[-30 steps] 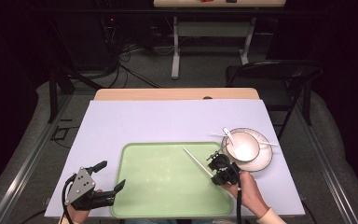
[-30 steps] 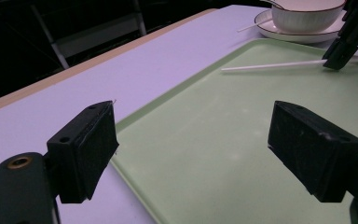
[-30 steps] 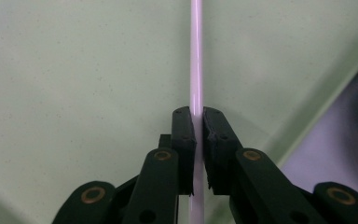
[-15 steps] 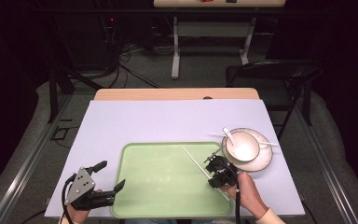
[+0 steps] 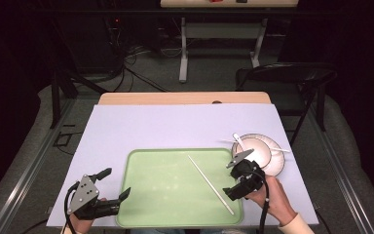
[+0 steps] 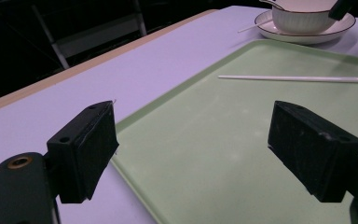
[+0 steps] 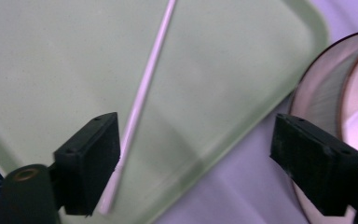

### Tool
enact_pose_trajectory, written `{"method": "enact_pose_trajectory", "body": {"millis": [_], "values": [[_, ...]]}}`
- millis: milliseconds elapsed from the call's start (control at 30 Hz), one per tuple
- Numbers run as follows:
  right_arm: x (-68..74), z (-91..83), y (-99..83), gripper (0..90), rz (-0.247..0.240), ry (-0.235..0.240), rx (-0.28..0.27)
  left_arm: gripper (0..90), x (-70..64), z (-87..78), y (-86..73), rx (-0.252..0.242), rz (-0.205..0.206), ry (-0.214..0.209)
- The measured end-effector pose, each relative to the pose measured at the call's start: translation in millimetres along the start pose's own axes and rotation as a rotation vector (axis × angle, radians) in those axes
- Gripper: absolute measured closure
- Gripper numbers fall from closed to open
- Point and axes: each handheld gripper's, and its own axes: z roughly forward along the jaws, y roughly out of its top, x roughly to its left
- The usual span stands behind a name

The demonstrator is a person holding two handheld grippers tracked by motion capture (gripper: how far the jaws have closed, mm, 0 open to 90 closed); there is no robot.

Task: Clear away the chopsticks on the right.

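The table, covered by a pale lilac sheet, carries all items. A green tray lies at the near centre of the table. A white plate sits just beside the tray's far right corner, and a white bowl stands on the plate with a spoon resting in it.

The left gripper hovers at the tray's near left corner, one jaw over the sheet and one over the tray; its jaws are spread wide and hold nothing. The right gripper is positioned at the tray's right edge, between the tray and the plate; its jaws are also spread wide and empty.

A single white chopstick lies flat and diagonal on the right half of the tray. Its near end lies close to one jaw of the right gripper, not clamped. A second chopstick rests across the plate.
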Motion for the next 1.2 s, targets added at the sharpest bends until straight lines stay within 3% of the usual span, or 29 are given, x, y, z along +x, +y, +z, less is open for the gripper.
{"method": "enact_pose_trajectory", "body": {"millis": [167, 433, 500, 633, 833, 867, 900, 1067, 1100, 1200], "values": [[-24.6, -24.4, -5.0, 0.0, -0.005, -0.048, -0.063, 15.6, 0.5, -0.8, -0.2, -0.002, 0.002, 0.002], [-73.1, -51.4, -14.2, 0.0, -0.001, -0.116, -0.094, 15.6, 0.1, -0.6, 0.0, -0.003, 0.000, 0.004], [-85.0, -57.8, -14.5, 0.0, 0.021, -0.148, -0.094, 15.6, 0.1, -0.7, 0.0, -0.005, -0.001, 0.004], [-111.2, -65.3, -13.7, 0.0, 0.030, -0.152, -0.100, 15.6, 0.5, -0.9, 0.1, -0.006, 0.004, 0.004], [-152.1, -62.6, -9.4, 0.0, 0.048, -0.173, -0.075, 15.5, 0.6, -0.9, -0.1, -0.007, -0.002, 0.005], [-152.1, -62.6, -9.4, 0.0, 0.048, -0.173, -0.075, 15.5, 0.6, -0.9, -0.1, -0.007, -0.002, 0.005], [-163.3, -58.6, -7.1, 0.0, 0.058, -0.184, -0.048, 15.6, 0.6, -0.5, -0.3, -0.007, -0.002, 0.006], [-181.9, -46.5, -3.4, 0.0, 0.043, -0.186, 0.003, 15.6, 0.7, -0.6, -0.4, -0.007, -0.003, 0.007], [-190.1, -38.4, -2.2, 0.2, 0.047, -0.176, 0.036, 15.6, 0.9, -0.6, -0.5, -0.007, -0.004, 0.008], [-196.7, -30.3, -1.5, 0.0, 0.043, -0.167, 0.065, 15.6, 0.9, -0.5, -0.7, -0.007, -0.007, 0.008]]}}
